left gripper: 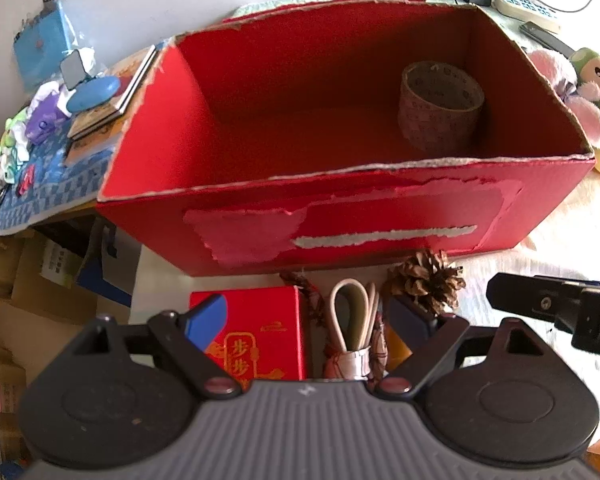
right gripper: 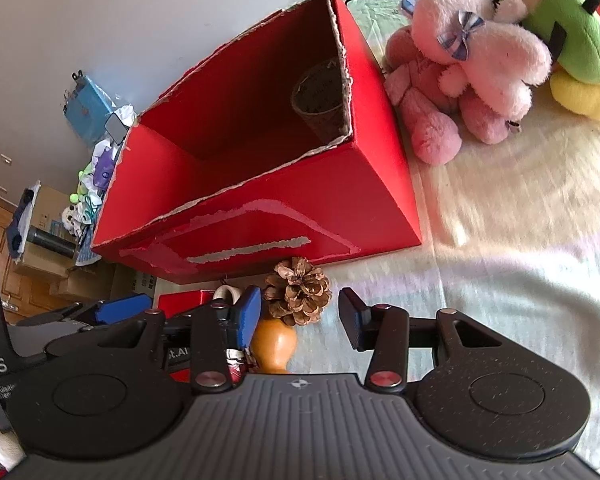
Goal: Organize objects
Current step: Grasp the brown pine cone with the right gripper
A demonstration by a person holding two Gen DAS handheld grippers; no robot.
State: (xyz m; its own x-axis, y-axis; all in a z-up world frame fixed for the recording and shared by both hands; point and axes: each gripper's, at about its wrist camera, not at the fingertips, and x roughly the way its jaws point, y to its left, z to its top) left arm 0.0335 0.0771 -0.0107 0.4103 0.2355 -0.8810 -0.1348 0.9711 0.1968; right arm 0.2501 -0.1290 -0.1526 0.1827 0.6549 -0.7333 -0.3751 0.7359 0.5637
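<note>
A big open red cardboard box (left gripper: 340,216) stands on the cloth-covered surface, with a roll of tape (left gripper: 440,104) inside at its right end. In front of it lie a small red box with gold characters (left gripper: 260,332), a looped pale cable (left gripper: 354,320) and a pine cone (left gripper: 426,280). My left gripper (left gripper: 308,316) is open wide above the small red box and the cable, touching neither. My right gripper (right gripper: 300,316) is open, with the pine cone (right gripper: 298,296) just ahead between its fingertips, pads clear of it. An orange wooden piece (right gripper: 274,344) sits under it.
A pink plush (right gripper: 472,64) and a green-and-yellow plush (right gripper: 560,28) lie right of the big box. Left of it are books and small toys on a blue cloth (left gripper: 52,184). Cardboard boxes (left gripper: 28,288) sit on the floor below. A power strip (left gripper: 528,6) and cables lie behind.
</note>
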